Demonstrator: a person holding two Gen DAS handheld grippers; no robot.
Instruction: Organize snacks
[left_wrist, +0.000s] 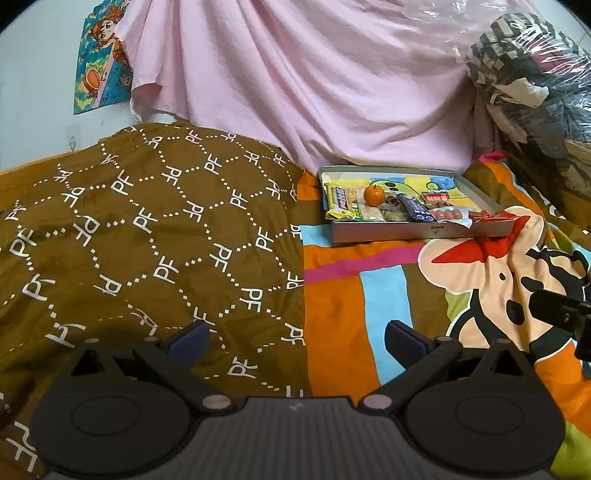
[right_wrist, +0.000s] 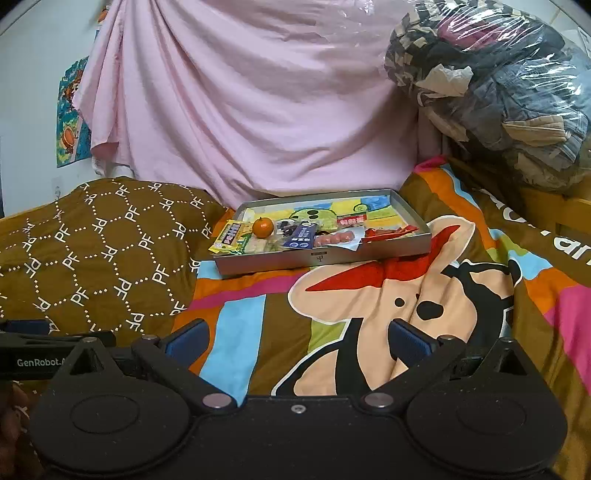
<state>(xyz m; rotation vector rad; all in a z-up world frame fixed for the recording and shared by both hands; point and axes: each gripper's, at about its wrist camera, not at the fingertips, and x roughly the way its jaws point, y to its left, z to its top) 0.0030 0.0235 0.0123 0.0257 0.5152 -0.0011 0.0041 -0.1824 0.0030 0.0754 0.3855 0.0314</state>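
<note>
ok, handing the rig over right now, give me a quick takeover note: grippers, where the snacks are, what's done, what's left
Left gripper: open, empty, low over the bedspread, short of the tray.
Right gripper: open, empty, also short of the tray.
Grey tray sits on the colourful bedspread, beside the brown patterned pillow.
In the tray, bunched along its near edge: yellow packet, small orange, blue packet, pink sausages, red packet. The yellow packet overhangs the rim.
Done: nothing visibly sorted; the far half of the tray is bare.
Left: reach in and arrange the snacks.
</note>
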